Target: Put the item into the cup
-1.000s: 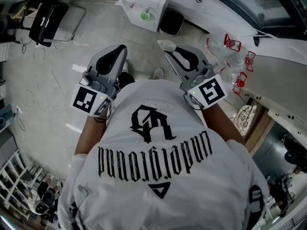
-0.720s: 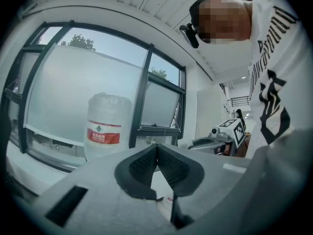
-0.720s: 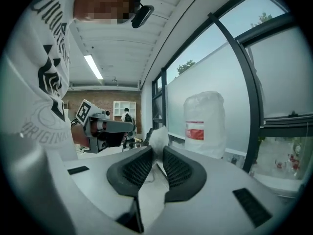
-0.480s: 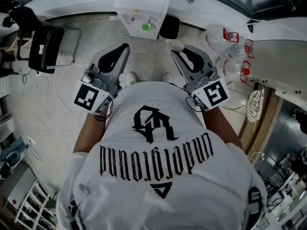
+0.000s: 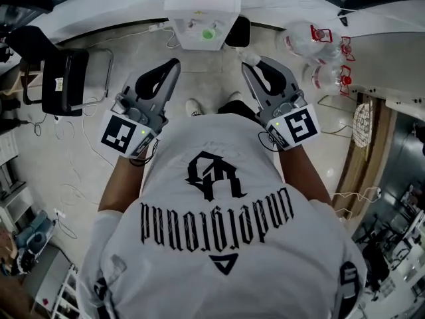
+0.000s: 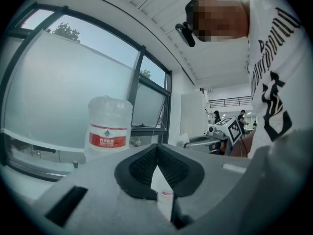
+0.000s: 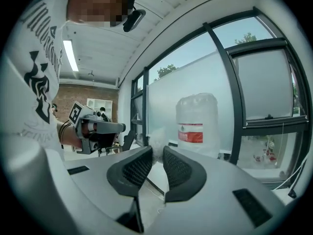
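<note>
— Head view: where was the white wad point(image 5: 247, 58) seen?
— It was pinched at the far tips of the right gripper point(image 5: 250, 65). The left gripper point(image 5: 174, 65) was closed, empty. The black chair point(image 5: 63, 78) was found nearer than a second before.
— Gripper views?
— Left jaws were shown met at the tips. Right jaws were held partly apart by the wad.

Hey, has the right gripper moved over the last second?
Yes. In the head view the right gripper has swung rightward, from in line with the black bin toward the water jugs.
</note>
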`<state>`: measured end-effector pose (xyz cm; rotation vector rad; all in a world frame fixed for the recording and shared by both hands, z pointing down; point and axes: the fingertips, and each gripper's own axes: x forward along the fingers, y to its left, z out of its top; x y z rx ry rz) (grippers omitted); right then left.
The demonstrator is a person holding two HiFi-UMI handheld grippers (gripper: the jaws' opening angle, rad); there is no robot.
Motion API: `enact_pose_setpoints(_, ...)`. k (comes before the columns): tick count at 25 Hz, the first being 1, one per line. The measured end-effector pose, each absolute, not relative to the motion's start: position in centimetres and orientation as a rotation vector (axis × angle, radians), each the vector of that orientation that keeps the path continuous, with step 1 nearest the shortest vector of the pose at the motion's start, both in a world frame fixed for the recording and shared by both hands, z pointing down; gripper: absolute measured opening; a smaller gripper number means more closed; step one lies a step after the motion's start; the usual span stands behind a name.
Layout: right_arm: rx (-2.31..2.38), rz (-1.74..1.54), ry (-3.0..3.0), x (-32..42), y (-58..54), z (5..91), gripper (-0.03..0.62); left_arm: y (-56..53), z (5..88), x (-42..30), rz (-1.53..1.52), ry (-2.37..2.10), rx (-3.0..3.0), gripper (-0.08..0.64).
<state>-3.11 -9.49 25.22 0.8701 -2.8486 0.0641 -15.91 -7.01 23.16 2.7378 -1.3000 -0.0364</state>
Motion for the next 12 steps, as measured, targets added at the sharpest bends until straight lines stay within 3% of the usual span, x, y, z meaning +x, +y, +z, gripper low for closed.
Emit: enact_pose_setpoints(12,0.824,0.178,-2.773,-4.6,-14.2,32.1,0.075,-13.3,28.9,-16.5,0.039,-1.312,2.715,0.015)
